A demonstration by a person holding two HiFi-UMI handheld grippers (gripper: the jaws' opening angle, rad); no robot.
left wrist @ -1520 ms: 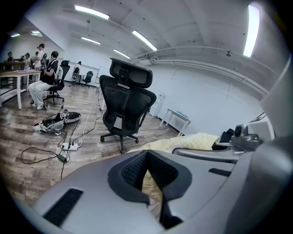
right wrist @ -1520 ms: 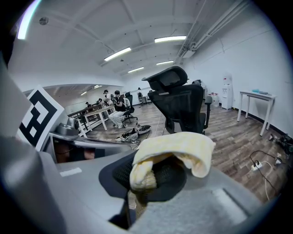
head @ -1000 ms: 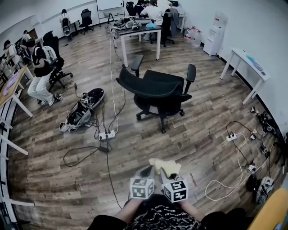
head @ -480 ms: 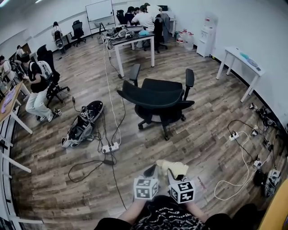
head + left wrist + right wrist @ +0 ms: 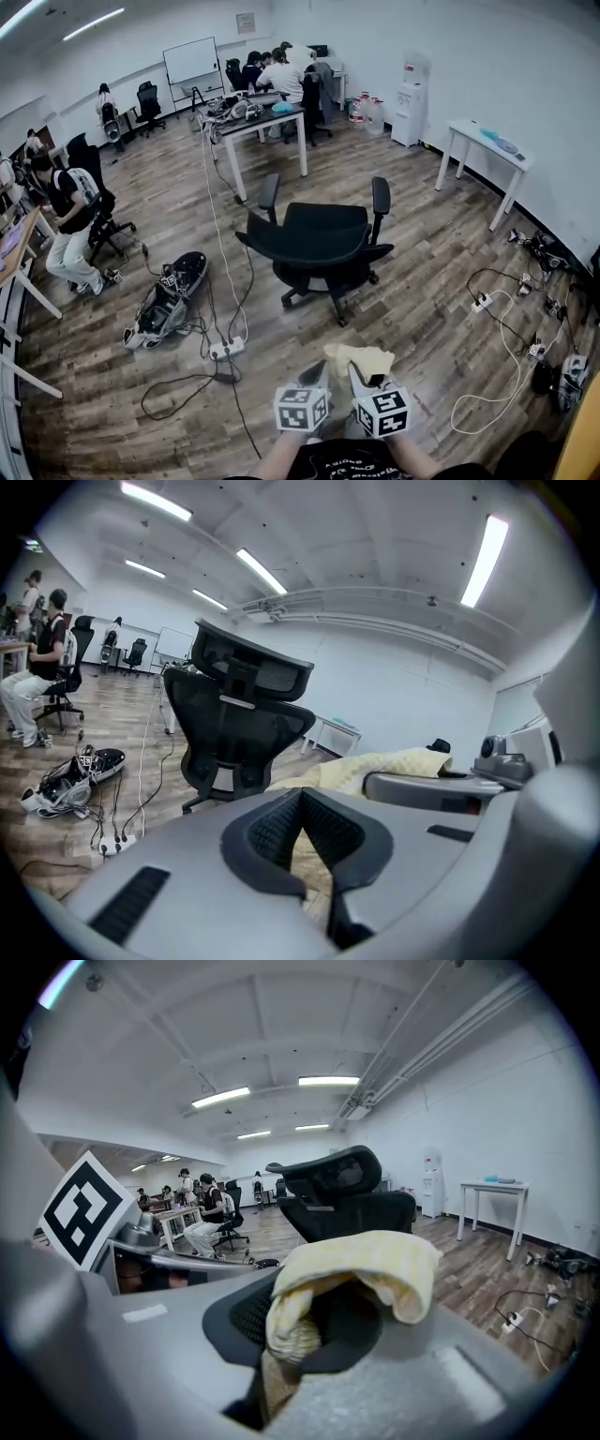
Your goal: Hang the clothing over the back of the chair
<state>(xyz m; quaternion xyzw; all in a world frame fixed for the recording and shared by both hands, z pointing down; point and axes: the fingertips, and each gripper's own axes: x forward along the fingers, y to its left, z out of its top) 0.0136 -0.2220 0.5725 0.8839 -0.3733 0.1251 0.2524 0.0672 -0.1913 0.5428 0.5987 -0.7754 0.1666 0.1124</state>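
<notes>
The right gripper (image 5: 295,1321) has its jaws closed on the yellow clothing (image 5: 359,359), which bunches between them and folds over their tips. The left gripper (image 5: 300,803) sits just beside it, jaws drawn together at the tips too, with a strip of the same cloth showing in the narrow gap. The clothing is held up over the wooden floor (image 5: 441,319), close to the person and well apart from the black office chair (image 5: 319,246) – its back faces the grippers.
</notes>
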